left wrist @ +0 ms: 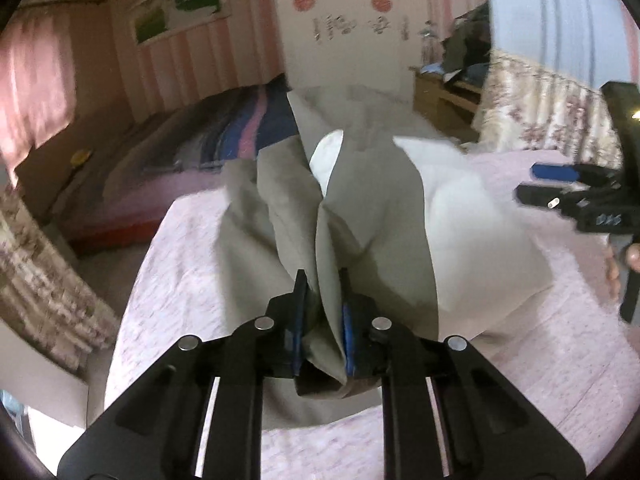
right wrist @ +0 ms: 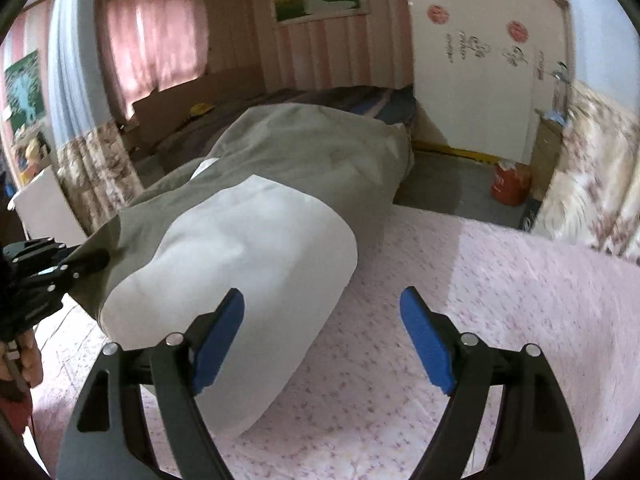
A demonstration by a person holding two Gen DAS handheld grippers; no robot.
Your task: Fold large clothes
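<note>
A large garment [left wrist: 360, 208] in grey-green and white cloth lies bunched on a pink bedspread [left wrist: 180, 280]. My left gripper [left wrist: 323, 280] is shut on a raised fold of its grey-green cloth, which stands up between the blue pads. From the right wrist view the garment [right wrist: 248, 240] stretches from the near left towards the far edge of the bed, and the left gripper [right wrist: 92, 260] grips its left end. My right gripper [right wrist: 322, 296] is open over the bedspread [right wrist: 480, 300], its left finger [right wrist: 224, 328] beside the white part, nothing between the pads. It also shows at the right of the left wrist view, as the right gripper [left wrist: 536, 184].
A second bed with a striped blanket [left wrist: 240, 128] stands beyond. Floral curtains [right wrist: 592, 200] hang at the right, with a red container [right wrist: 512, 184] on the floor by a white door [right wrist: 472, 80]. A person's hand [right wrist: 28, 356] holds the left gripper's handle.
</note>
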